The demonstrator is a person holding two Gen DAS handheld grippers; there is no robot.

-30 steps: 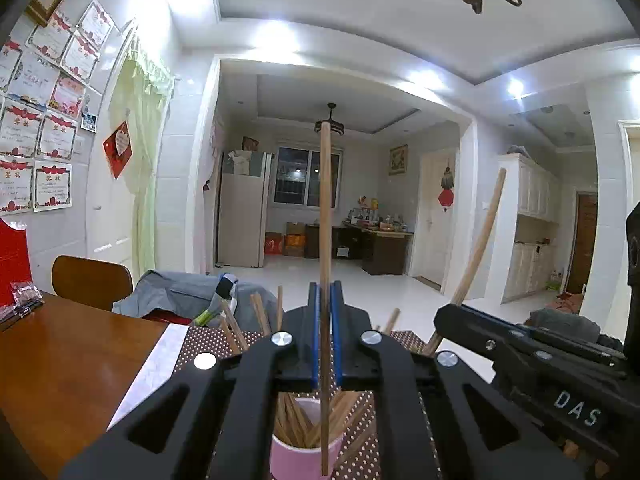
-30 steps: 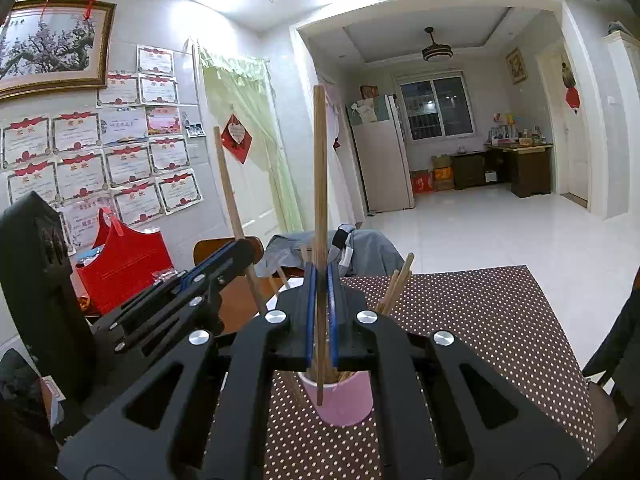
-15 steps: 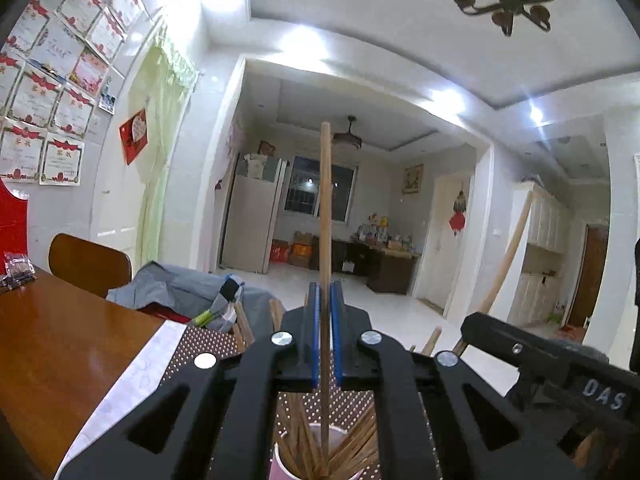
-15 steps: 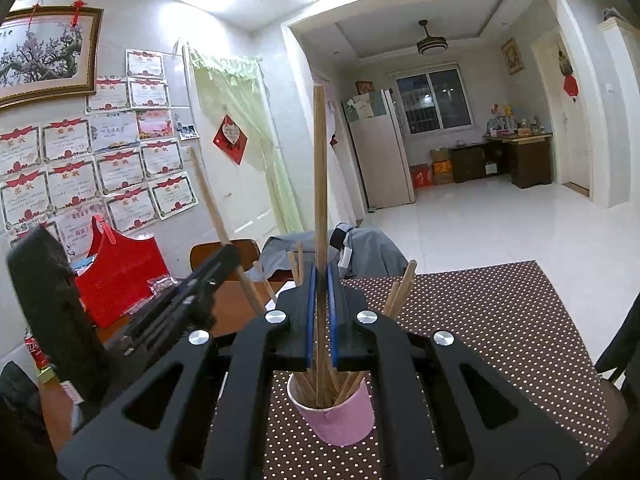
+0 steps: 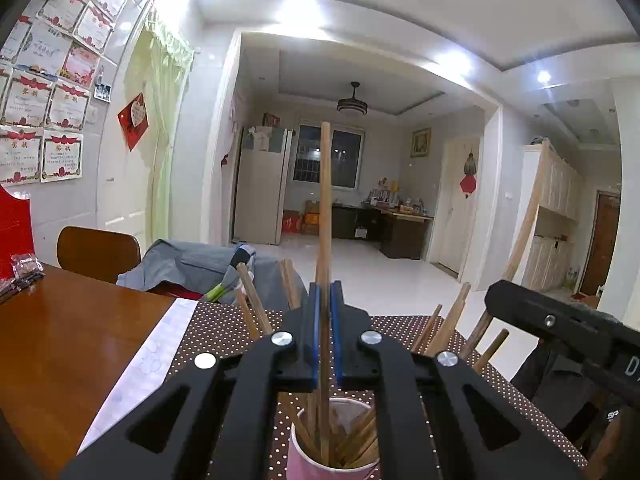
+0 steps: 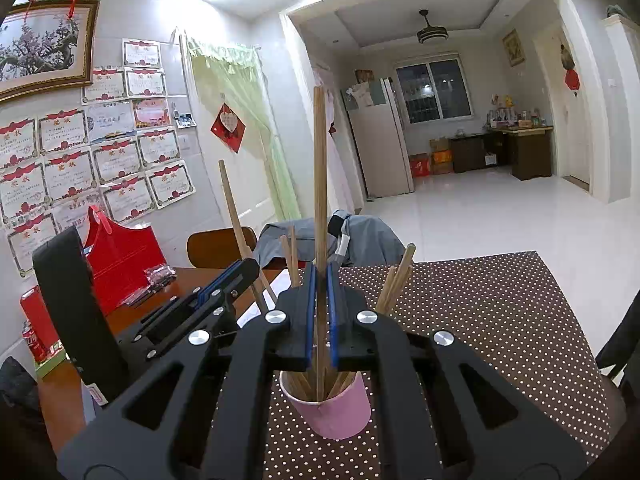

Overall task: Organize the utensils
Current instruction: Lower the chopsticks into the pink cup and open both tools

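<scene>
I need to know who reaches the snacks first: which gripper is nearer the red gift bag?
Left. The left gripper sits between the red gift bag and the right gripper, which is over the pink cup.

You see a brown wooden table (image 5: pixel 60 344) under a dotted dark cloth (image 6: pixel 500 320), a wooden chair (image 5: pixel 98 252) draped beside a grey garment (image 5: pixel 188 264), a red bag (image 6: pixel 120 264), certificates (image 6: pixel 80 168) on the wall, and a fridge (image 5: pixel 260 188) beyond.
</scene>
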